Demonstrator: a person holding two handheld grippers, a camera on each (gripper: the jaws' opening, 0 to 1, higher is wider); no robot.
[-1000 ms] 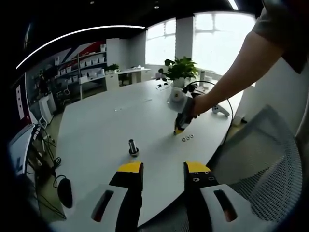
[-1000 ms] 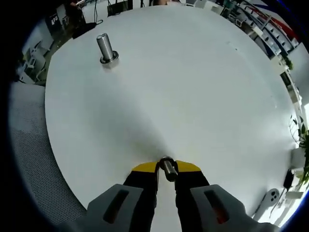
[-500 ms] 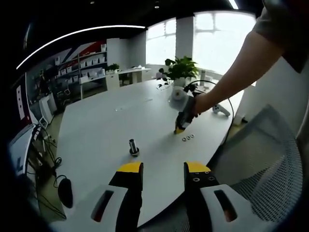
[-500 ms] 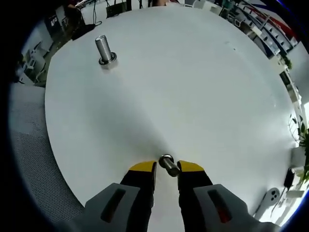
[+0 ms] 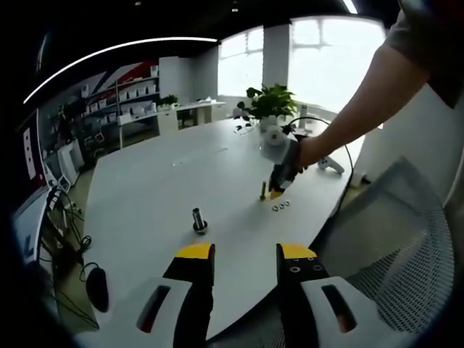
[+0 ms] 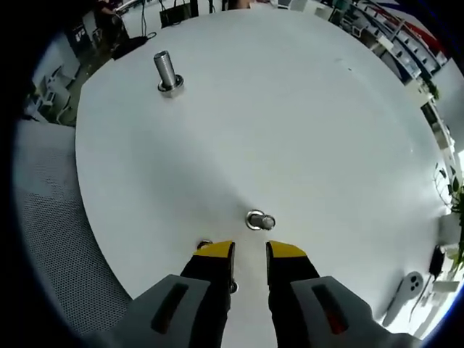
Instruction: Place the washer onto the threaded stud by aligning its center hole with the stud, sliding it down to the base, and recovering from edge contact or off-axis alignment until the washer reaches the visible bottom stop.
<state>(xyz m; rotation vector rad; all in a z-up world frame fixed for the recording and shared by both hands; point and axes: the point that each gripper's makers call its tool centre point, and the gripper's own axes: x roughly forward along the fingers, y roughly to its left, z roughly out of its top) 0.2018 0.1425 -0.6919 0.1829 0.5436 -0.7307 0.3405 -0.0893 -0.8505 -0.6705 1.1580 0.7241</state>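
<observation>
In the right gripper view, the right gripper (image 6: 249, 253) hangs over a white table (image 6: 304, 123) with its jaws apart and nothing between them, and a short threaded stud (image 6: 259, 220) stands on the table just beyond the jaw tips. A washer (image 6: 205, 244) lies on the table just beside that stud, partly hidden by a jaw, and a second, taller stud (image 6: 167, 73) stands well apart from it. In the left gripper view, the left gripper (image 5: 245, 254) is held open and empty near the table edge, with the short stud far ahead of it.
</observation>
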